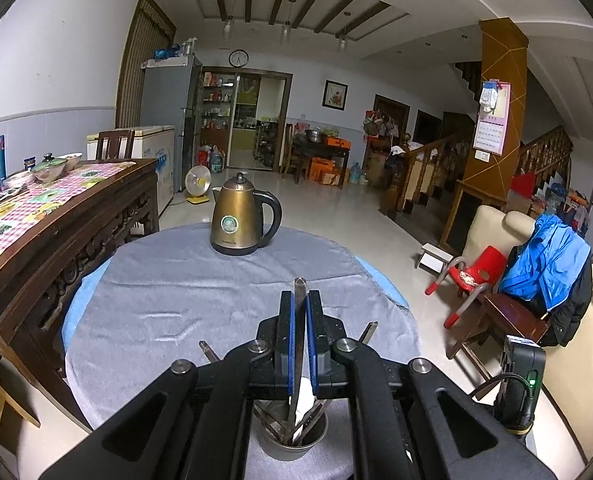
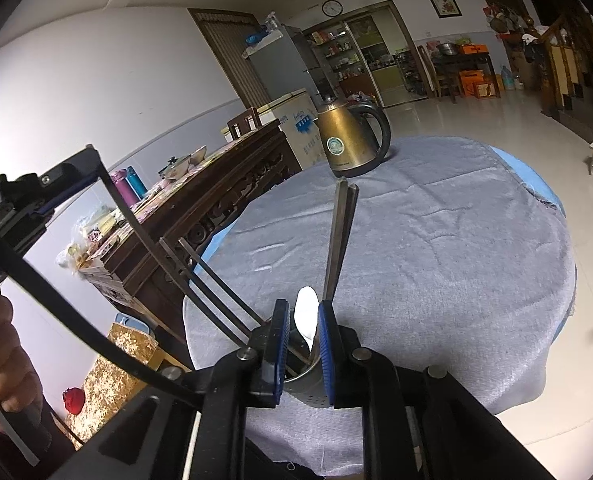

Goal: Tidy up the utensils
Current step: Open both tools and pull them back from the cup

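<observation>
Left wrist view: left hand-held gripper [image 1: 300, 308] clamped on a flat steel utensil handle [image 1: 299, 292] above the grey metal utensil cup [image 1: 292, 438] on the grey-clothed round table [image 1: 176, 300], right hand-held gripper [image 2: 303, 320] parted around that cup's rim, brass kettle [image 1: 242, 216] beyond.

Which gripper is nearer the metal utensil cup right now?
Right. The right gripper straddles the metal utensil cup; the left gripper is above it, pinching a utensil handle.
</observation>
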